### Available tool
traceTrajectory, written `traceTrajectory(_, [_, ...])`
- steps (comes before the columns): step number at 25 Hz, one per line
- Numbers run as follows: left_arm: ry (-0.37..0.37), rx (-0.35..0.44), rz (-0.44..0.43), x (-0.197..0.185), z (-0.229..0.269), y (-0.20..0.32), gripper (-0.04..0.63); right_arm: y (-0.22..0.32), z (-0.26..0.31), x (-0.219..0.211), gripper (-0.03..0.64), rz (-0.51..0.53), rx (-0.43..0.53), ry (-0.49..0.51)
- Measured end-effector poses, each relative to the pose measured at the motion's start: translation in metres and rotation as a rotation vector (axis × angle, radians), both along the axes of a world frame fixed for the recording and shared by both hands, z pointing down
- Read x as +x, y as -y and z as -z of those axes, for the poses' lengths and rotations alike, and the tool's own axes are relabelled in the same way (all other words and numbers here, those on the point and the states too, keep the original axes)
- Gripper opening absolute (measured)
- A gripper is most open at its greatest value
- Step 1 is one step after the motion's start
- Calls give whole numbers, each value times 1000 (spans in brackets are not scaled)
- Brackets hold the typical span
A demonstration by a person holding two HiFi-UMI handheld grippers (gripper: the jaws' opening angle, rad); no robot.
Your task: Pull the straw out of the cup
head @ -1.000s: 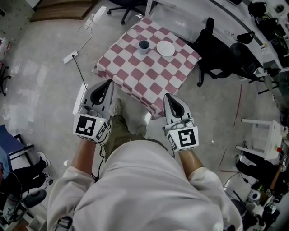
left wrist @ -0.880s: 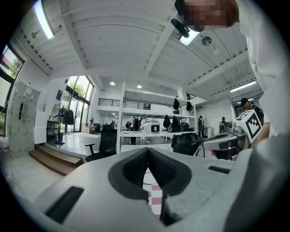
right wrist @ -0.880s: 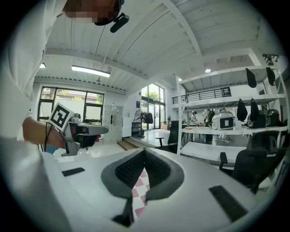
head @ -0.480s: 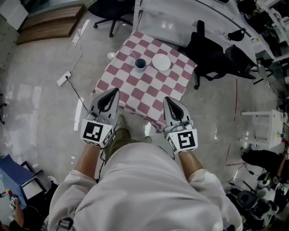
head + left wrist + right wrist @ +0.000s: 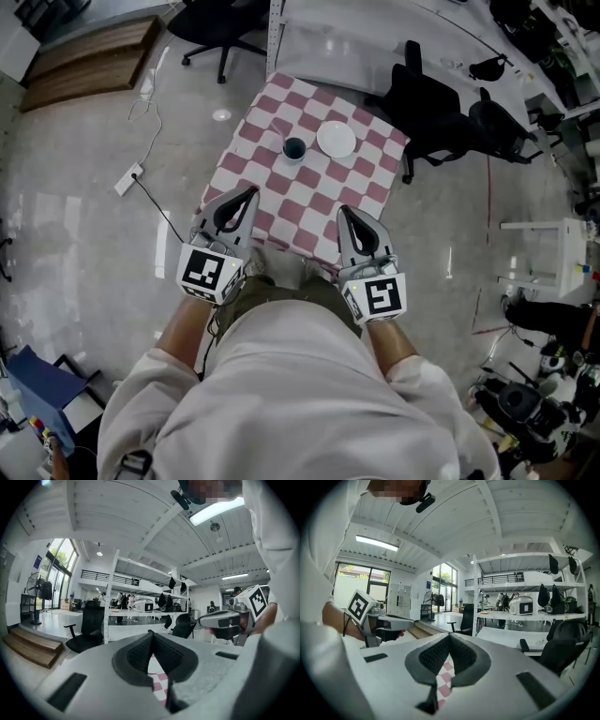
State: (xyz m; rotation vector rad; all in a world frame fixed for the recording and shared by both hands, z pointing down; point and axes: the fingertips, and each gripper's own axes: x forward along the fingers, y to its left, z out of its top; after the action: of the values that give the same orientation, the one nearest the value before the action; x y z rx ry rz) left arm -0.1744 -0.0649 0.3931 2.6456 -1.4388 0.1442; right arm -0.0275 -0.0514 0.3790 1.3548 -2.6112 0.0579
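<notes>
left tongs (image 5: 246,195) and right tongs (image 5: 345,214) are both pinched closed and empty, side by side over the near edge of the table (image 5: 281,192), well apart from the cup (image 5: 294,148) and plate (image 5: 336,140).

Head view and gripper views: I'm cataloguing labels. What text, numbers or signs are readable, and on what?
No readable words or numbers anywhere.
Left gripper and right gripper: square black-and-white markers only, no letters.
Blue wall sign in the left gripper view: too small to read.
</notes>
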Motion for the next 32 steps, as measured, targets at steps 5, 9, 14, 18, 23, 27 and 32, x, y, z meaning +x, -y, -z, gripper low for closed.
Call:
traceTrajectory(5, [16, -14, 39, 10, -13, 20, 5, 20, -9, 16, 3, 37, -13, -3])
traceTrajectory(9, [20, -40, 87, 17, -28, 35, 5, 34, -14, 32, 3, 75, -23, -15])
traceTrajectory(14, [22, -86, 110, 27, -48, 52, 6, 47, -17, 53, 3, 85, -37, -16])
traceTrajectory(18, [29, -137, 115, 34, -75, 68, 7, 49, -24, 69, 3, 76, -56, -23])
traceTrajectory(23, [31, -206, 113, 42, -110, 90, 71, 47, -34, 97, 3, 32, -81, -42])
traceTrajectory(27, [46, -254, 115, 44, -136, 108, 71, 48, -37, 116, 3, -9, -97, -55])
traceTrajectory(32, [35, -345, 128, 45, -176, 132, 113, 47, -44, 136, 3, -51, -119, -71])
